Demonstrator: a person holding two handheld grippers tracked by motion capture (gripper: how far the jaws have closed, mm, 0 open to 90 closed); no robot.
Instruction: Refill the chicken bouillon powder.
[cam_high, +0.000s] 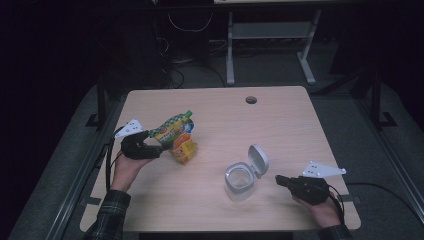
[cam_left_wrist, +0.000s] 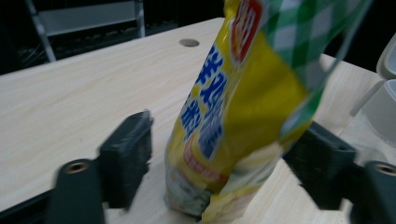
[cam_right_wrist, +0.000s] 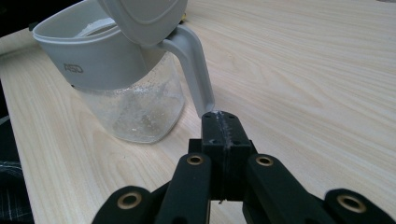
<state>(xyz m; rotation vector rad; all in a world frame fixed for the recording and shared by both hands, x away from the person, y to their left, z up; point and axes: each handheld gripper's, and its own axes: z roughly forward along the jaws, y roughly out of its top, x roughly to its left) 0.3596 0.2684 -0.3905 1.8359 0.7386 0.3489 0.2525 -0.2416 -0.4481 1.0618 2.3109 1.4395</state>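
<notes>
A snack bag (cam_high: 172, 129) with a yellow body and a green checked top stands tilted on the table's left half. My left gripper (cam_high: 159, 149) is open, one jaw on each side of the bag (cam_left_wrist: 233, 116) low down, with a visible gap at the left jaw. A clear jar (cam_high: 240, 181) with a grey rim, a handle (cam_right_wrist: 191, 65) and a flipped-up lid (cam_high: 258, 160) stands at the front right. My right gripper (cam_high: 278, 179) is shut with nothing in it, and its tip (cam_right_wrist: 223, 122) meets the handle's lower end. The jar (cam_right_wrist: 126, 93) holds only a little residue.
The wooden table (cam_high: 280, 125) has a round cable hole (cam_high: 251, 99) near its far edge. A white desk frame (cam_high: 270, 35) and cables stand on the dark floor behind. The table's front edge runs just behind both hands.
</notes>
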